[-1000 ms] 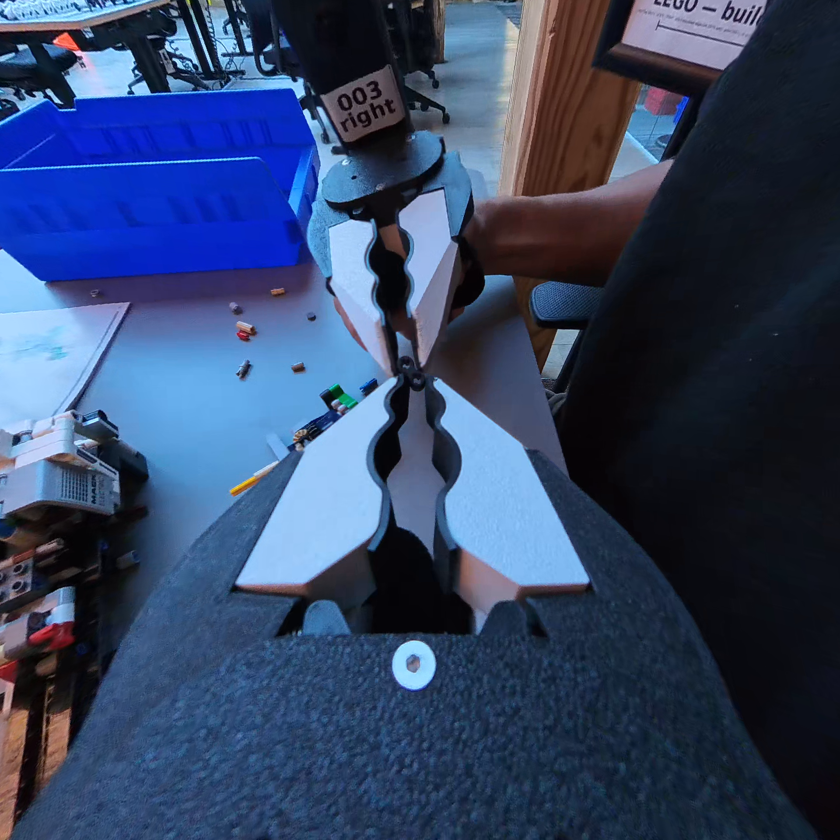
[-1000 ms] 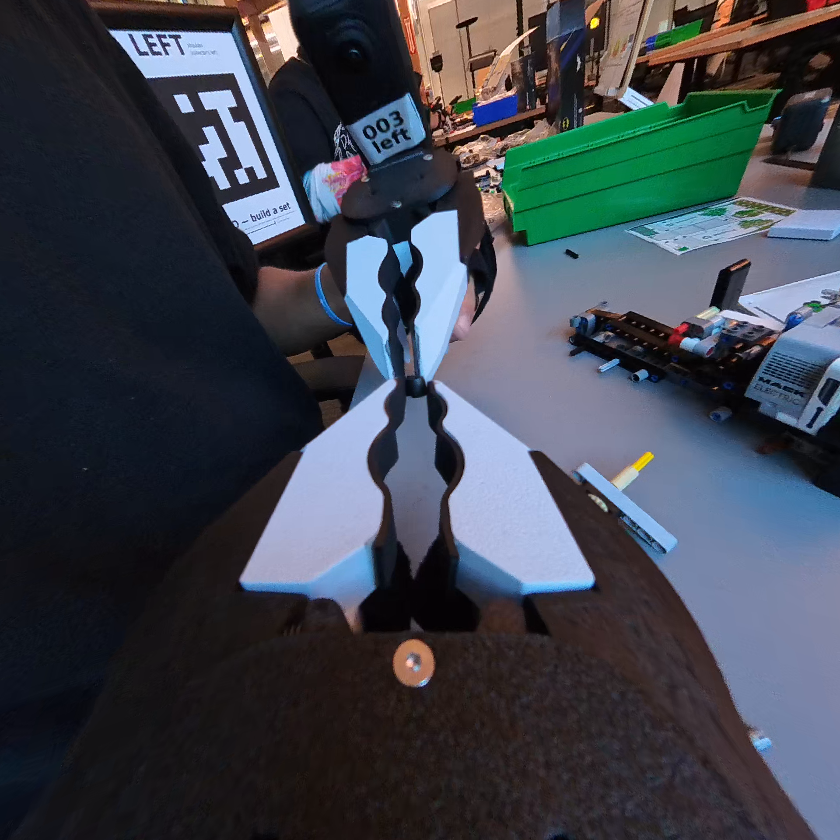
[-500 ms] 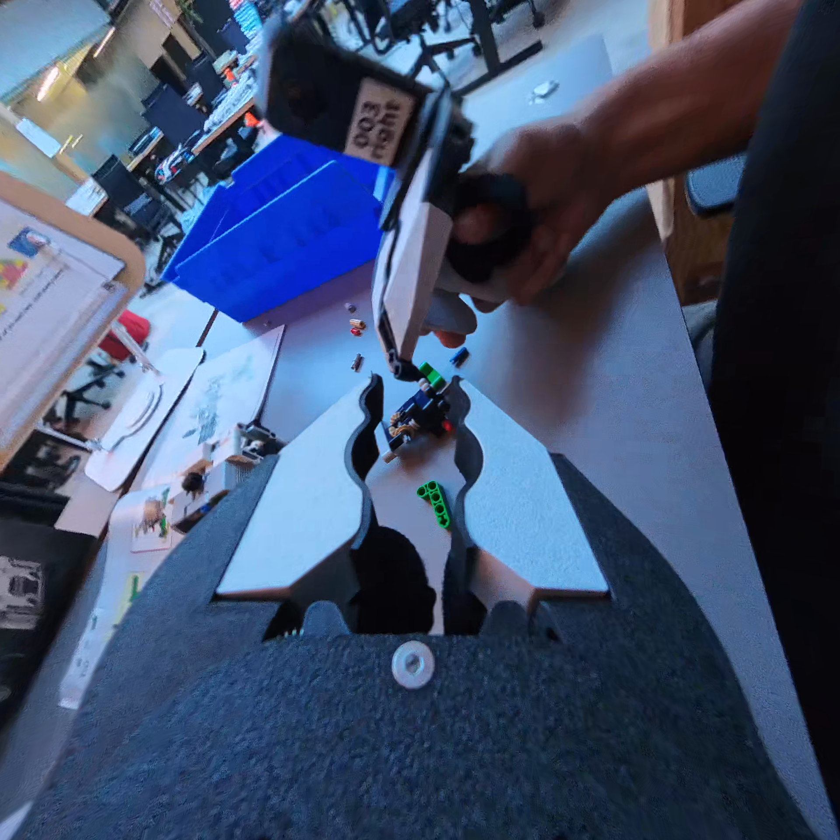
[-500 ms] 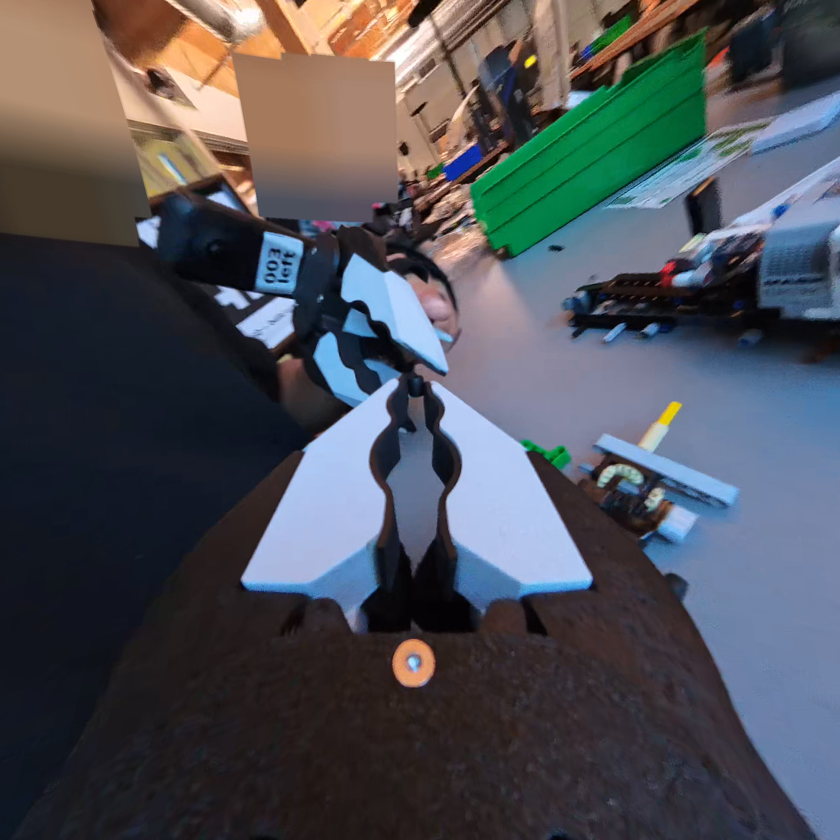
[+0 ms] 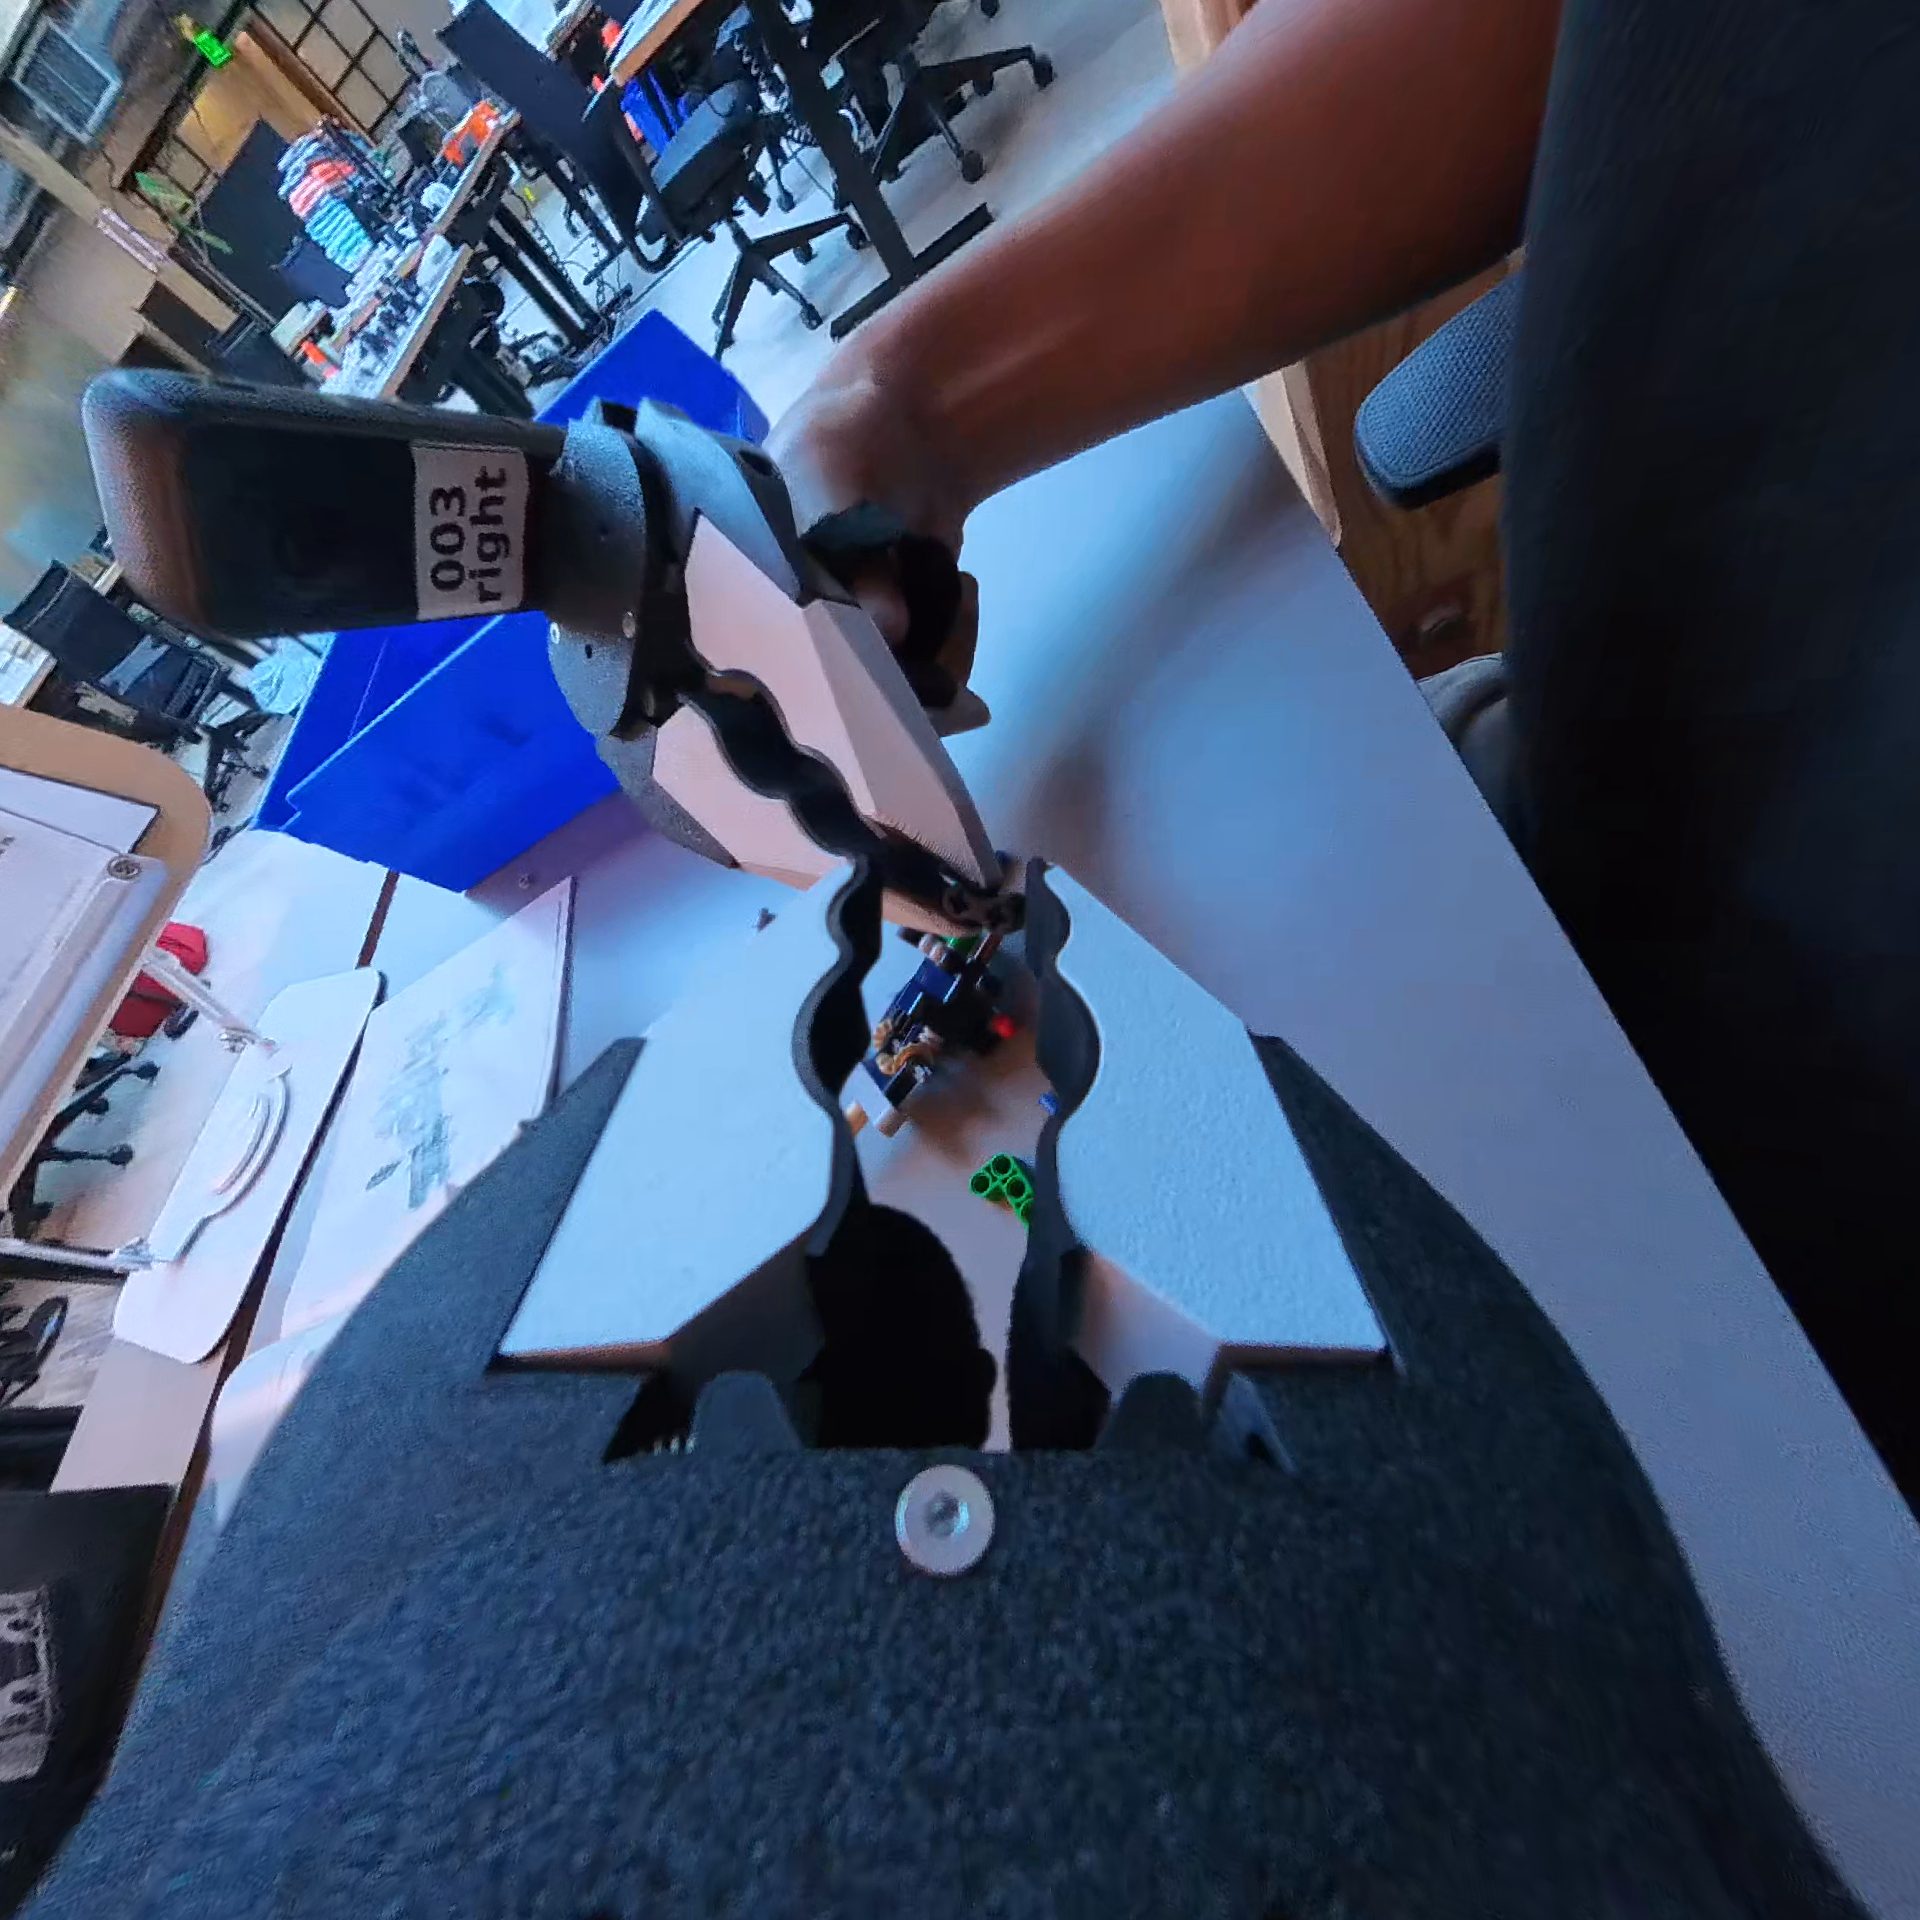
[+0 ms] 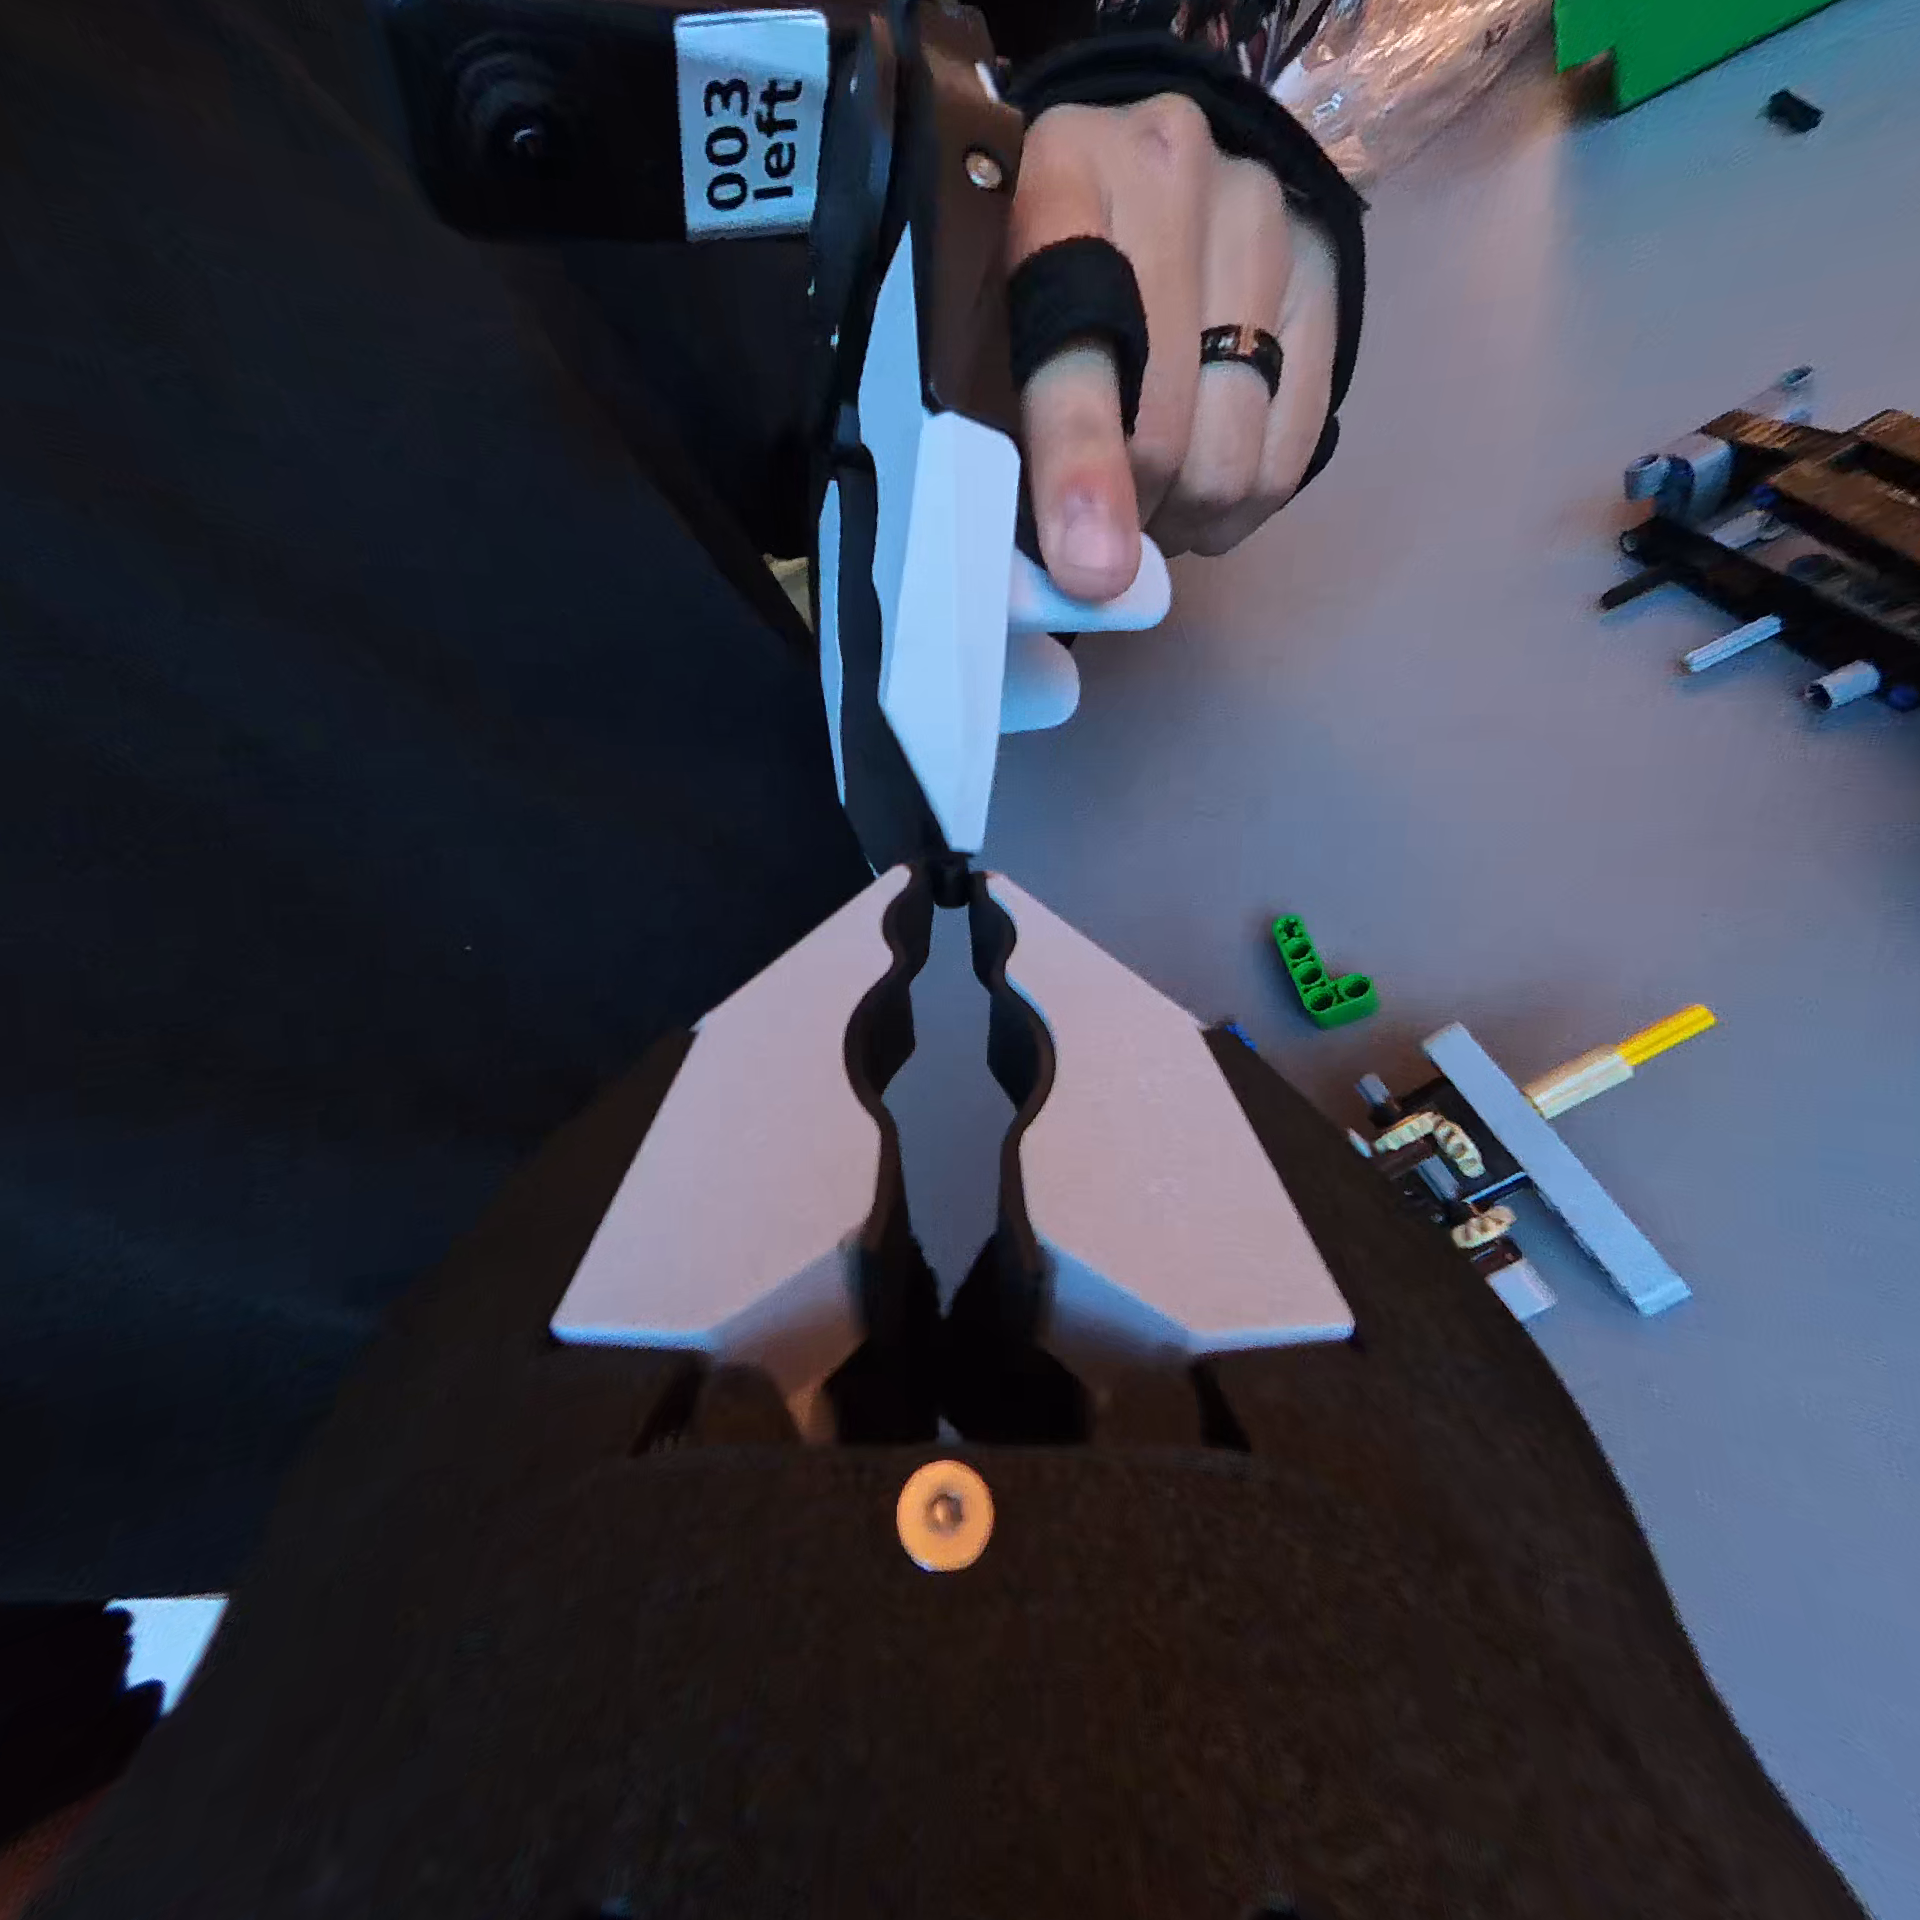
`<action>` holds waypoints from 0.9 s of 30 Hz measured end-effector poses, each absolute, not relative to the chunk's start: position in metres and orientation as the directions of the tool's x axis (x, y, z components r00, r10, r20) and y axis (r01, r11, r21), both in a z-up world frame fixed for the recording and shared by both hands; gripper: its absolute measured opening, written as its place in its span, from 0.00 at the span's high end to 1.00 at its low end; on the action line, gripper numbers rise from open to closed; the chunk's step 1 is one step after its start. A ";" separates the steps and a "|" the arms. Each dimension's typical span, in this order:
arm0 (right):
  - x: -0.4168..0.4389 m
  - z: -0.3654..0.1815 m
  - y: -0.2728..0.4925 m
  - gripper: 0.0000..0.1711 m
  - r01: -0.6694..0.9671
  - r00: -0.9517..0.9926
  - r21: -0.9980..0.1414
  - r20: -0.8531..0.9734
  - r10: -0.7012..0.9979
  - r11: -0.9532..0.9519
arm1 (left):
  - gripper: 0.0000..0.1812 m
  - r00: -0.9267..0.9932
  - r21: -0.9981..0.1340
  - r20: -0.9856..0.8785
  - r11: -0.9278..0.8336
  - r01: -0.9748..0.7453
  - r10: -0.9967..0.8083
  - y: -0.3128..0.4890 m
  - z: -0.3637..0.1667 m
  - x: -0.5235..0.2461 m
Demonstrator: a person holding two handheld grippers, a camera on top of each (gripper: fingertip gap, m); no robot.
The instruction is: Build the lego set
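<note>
Grey table (image 6: 1558, 727) – right gripper (image 6: 948, 891) pinches a small black piece (image 6: 948, 889) at 12 o'clock, left gripper (image 5: 951, 883) spread wide

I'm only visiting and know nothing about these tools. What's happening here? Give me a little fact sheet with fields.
Left gripper: open, fingers spread either side of the other gripper's tips
Right gripper: shut on a small black lego piece
Loose parts: green L-shaped lego beam; grey lego beam with yellow axle, both lying flat
Surface: grey table
Further off: blue plastic bin; dark partly built lego model
</note>
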State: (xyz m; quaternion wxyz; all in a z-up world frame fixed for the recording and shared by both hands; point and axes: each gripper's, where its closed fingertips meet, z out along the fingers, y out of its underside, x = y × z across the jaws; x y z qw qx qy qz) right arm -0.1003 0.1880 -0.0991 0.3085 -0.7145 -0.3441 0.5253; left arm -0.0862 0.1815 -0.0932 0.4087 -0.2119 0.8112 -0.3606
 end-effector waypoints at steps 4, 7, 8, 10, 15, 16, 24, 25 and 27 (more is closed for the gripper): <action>-0.094 -0.094 0.204 0.97 0.079 0.284 -0.849 -0.484 0.828 -0.523 | 0.86 -0.485 -0.784 -0.500 0.613 -0.099 -0.717 0.196 -0.090 -0.080; -0.085 -0.094 0.218 0.97 0.078 0.461 -0.912 -0.325 0.826 -0.402 | 0.84 -0.373 -0.850 -0.377 0.477 -0.223 -0.848 0.216 -0.092 -0.071; -0.083 -0.093 0.221 0.97 0.096 0.521 -0.935 -0.246 0.817 -0.343 | 0.84 -0.346 -0.874 -0.327 0.421 -0.244 -0.879 0.220 -0.092 -0.070; -0.080 -0.090 0.225 0.97 0.145 0.601 -0.959 -0.110 0.792 -0.243 | 0.86 -0.319 -0.913 -0.227 0.315 -0.259 -0.920 0.221 -0.093 -0.068; -0.077 -0.089 0.226 0.97 0.267 0.677 -0.950 0.065 0.733 -0.162 | 0.95 -0.344 -0.936 -0.129 0.228 -0.267 -0.930 0.214 -0.096 -0.070; -0.077 -0.091 0.226 0.97 0.293 0.683 -0.941 0.083 0.726 -0.168 | 0.96 -0.339 -0.929 -0.145 0.245 -0.276 -0.930 0.215 -0.098 -0.069; -0.068 -0.077 0.224 0.84 -0.105 0.614 -0.917 -0.363 0.701 -0.384 | 0.98 -0.292 -0.876 -0.372 0.438 -0.203 -0.881 0.219 -0.094 -0.069; -0.069 -0.077 0.225 0.84 -0.172 0.577 -0.883 -0.449 0.682 -0.436 | 0.98 -0.280 -0.869 -0.395 0.454 -0.195 -0.875 0.220 -0.093 -0.069; -0.075 -0.083 0.226 0.84 -0.228 0.544 -0.833 -0.538 0.644 -0.503 | 0.98 -0.248 -0.841 -0.456 0.505 -0.194 -0.855 0.225 -0.094 -0.068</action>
